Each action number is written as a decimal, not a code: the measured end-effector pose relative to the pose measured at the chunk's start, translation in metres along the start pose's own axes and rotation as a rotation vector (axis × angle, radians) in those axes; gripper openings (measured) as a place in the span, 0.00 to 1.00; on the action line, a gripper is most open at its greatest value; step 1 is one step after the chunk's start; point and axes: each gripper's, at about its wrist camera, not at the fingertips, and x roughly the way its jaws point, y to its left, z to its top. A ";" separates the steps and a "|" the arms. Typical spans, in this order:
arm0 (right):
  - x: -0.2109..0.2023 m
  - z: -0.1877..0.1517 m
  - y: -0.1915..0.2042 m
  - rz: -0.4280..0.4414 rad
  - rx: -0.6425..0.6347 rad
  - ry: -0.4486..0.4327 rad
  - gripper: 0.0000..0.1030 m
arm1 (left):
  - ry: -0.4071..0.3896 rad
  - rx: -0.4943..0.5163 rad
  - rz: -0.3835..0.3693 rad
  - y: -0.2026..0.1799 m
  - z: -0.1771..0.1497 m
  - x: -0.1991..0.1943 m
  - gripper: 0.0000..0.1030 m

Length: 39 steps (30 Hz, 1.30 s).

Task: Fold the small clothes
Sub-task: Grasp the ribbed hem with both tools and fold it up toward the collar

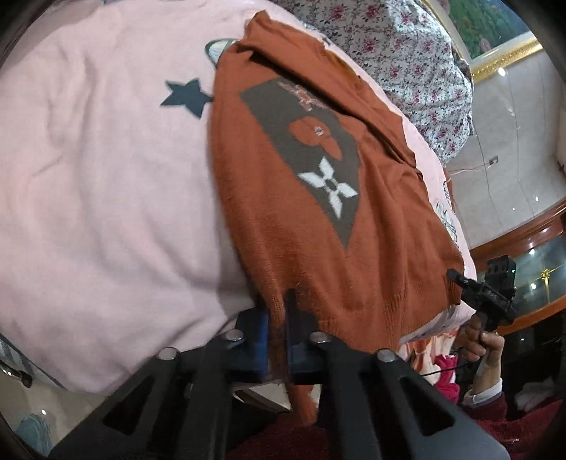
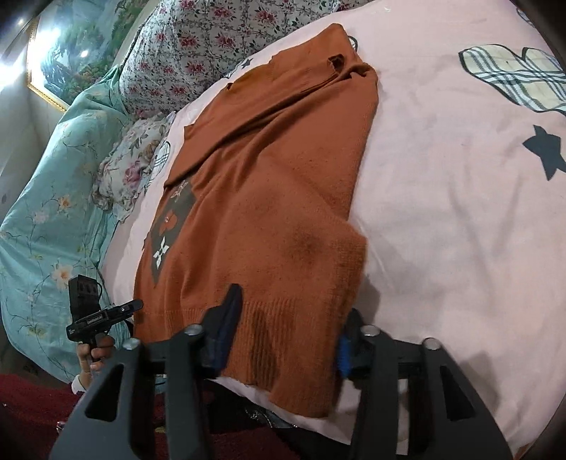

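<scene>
A small rust-orange knit sweater (image 1: 300, 226) with a grey patch and a white flower motif lies on a pink bedsheet (image 1: 99, 177). My left gripper (image 1: 277, 318) is shut on its ribbed hem at the near edge of the bed. In the right wrist view the same sweater (image 2: 269, 198) lies partly folded lengthwise. My right gripper (image 2: 288, 318) is open, its two fingers either side of the sweater's ribbed hem. The left gripper also shows in the right wrist view (image 2: 136, 304), and the right one in the left wrist view (image 1: 454, 274).
The pink sheet (image 2: 460, 230) has dark stars and plaid patches. Floral pillows (image 2: 212, 46) and a turquoise flowered quilt (image 2: 53, 212) lie at the far side. A red carpet (image 2: 32, 417) covers the floor below the bed edge. A framed painting (image 1: 495, 32) hangs on the wall.
</scene>
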 end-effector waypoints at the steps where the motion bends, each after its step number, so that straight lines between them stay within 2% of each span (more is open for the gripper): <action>1: 0.001 -0.002 -0.002 -0.001 0.008 0.008 0.07 | -0.005 0.007 -0.003 0.000 0.000 -0.001 0.04; 4: -0.009 -0.011 -0.001 0.013 -0.004 0.009 0.07 | -0.036 0.058 -0.006 -0.009 -0.002 -0.014 0.03; 6: -0.025 -0.020 0.008 0.059 -0.041 -0.005 0.07 | -0.071 0.061 -0.042 -0.008 0.000 -0.029 0.03; 8: -0.035 -0.027 0.015 0.084 -0.073 -0.009 0.07 | -0.082 0.065 -0.035 -0.005 0.001 -0.034 0.03; 12: -0.032 -0.034 0.004 0.048 -0.032 0.003 0.06 | -0.028 0.052 -0.038 0.004 0.003 -0.021 0.04; 15: -0.026 -0.035 -0.007 0.056 0.011 0.015 0.06 | 0.021 0.056 -0.009 0.005 0.000 -0.007 0.12; 19: -0.017 -0.036 -0.012 0.069 0.038 0.030 0.11 | 0.035 0.030 -0.059 0.009 0.000 -0.002 0.23; 21: -0.015 -0.036 -0.012 0.074 0.041 0.032 0.13 | 0.045 0.033 -0.077 0.009 -0.001 0.000 0.24; 24: -0.012 -0.035 -0.008 0.072 0.029 0.027 0.14 | 0.055 0.078 -0.085 0.001 -0.001 0.006 0.17; 25: -0.011 -0.036 -0.005 0.068 0.014 0.030 0.14 | 0.051 0.104 -0.073 -0.001 -0.002 0.005 0.05; 27: -0.014 -0.037 -0.001 0.068 -0.007 0.024 0.07 | 0.008 0.145 -0.051 -0.009 -0.005 -0.004 0.04; 31: -0.044 -0.043 -0.009 0.096 0.005 -0.056 0.07 | -0.119 0.116 -0.085 -0.004 -0.007 -0.033 0.03; 36: -0.044 -0.044 -0.016 0.086 0.014 -0.039 0.06 | -0.177 0.049 -0.122 0.006 -0.005 -0.048 0.03; 39: -0.055 -0.039 -0.009 0.141 0.006 -0.084 0.06 | -0.217 0.058 -0.143 -0.005 0.002 -0.063 0.03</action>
